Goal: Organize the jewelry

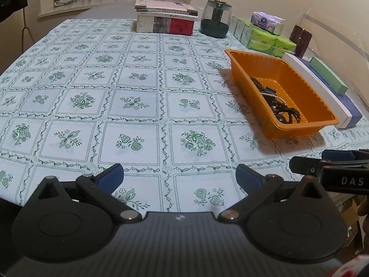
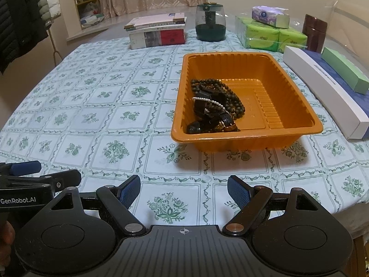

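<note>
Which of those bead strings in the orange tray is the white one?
The thin pearl strand, lying across the top of the pile in the orange tray. The dark bead strings around it are brown or black.

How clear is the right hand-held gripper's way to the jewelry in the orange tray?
Probably clear: the right hand-held gripper is open and empty, the orange tray lies just ahead with no lid, and the jewelry is piled uncovered on its left side.
</note>
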